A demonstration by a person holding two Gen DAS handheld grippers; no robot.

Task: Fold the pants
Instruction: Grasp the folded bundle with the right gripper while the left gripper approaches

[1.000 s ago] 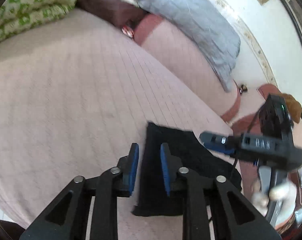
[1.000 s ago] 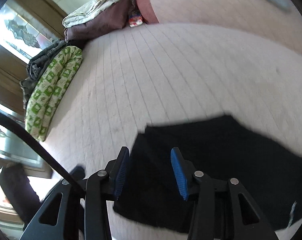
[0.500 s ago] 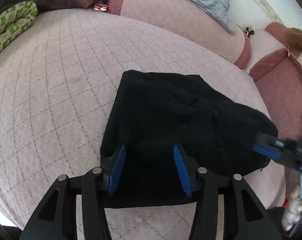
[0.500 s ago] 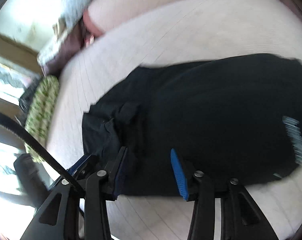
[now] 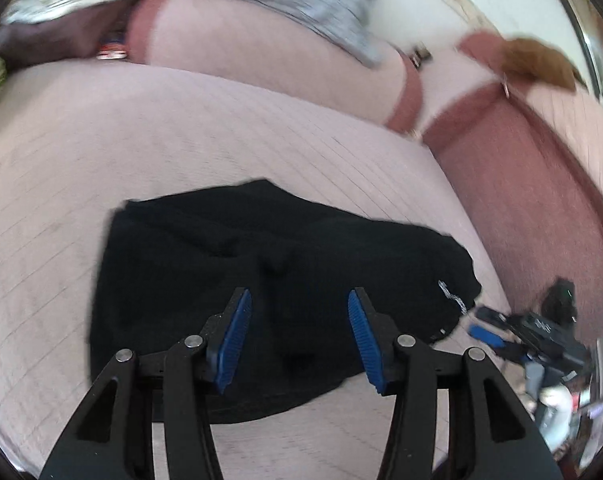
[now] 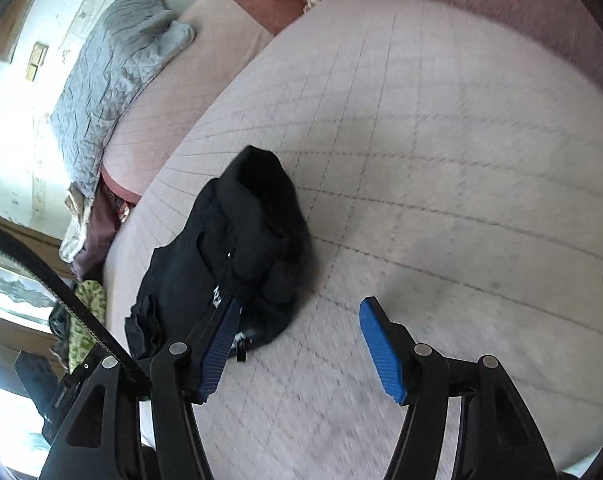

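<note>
Lying in a soft black heap on the pink bed – pants, looking floppy, light, best pinched at an edge. Hovering above, holding nothing – left gripper half open, right gripper opening wider over bare bed

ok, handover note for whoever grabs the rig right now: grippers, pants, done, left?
Left gripper: open, nothing held, hovering over the near edge of the black pants.
Right gripper: jaws opening, empty, only bare bedspread between them; it sits just off the pants' end with the white print.
Pants: lying free on the pink quilted bedspread as a compact, somewhat lumpy bundle, neither gripper touching them.
Done: pants look folded over at least once and released.
Left: probably tidy the loose, rumpled edge and check the fold lies flat; how many layers it has can't be told.
</note>
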